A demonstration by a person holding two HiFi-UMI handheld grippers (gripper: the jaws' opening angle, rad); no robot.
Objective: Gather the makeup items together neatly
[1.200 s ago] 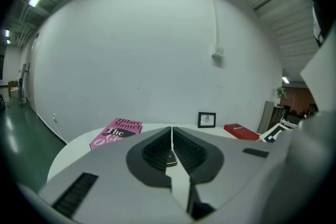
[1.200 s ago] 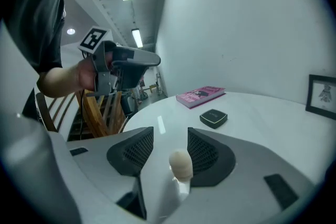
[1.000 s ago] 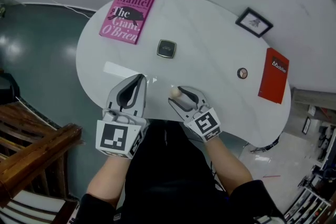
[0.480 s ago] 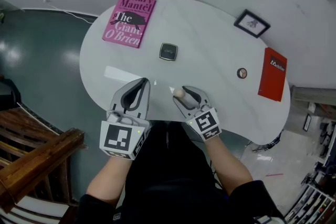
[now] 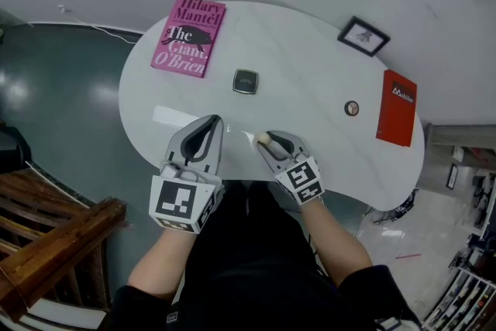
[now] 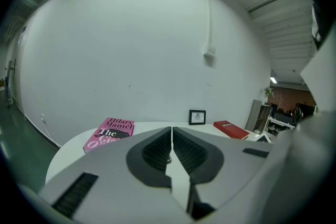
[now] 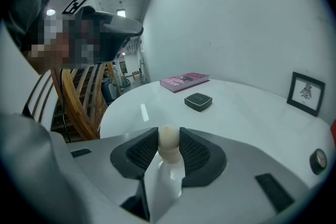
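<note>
At the bench's point(image 5: 310, 58) near edge, your right tool's point(image 5: 271, 140) jaws have just been closing and now pinch the beige sponge point(image 7: 168, 140). It looks ready to carry toward the far compact point(image 5: 246, 81). Your left tool point(image 6: 171, 140) is closed, empty.

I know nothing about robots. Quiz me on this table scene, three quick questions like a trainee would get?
1. Fill in: the dark square compact lies nearest the ____ paperback book.
2. What is between the right gripper's fingers? A) a beige egg-shaped sponge B) the compact C) nothing
3. True or false: the left gripper's fingers stand wide apart.
Key: 1 pink, the pink book. 2 A; those fingers have just been closing and press on it. 3 false; they are shut together.
</note>
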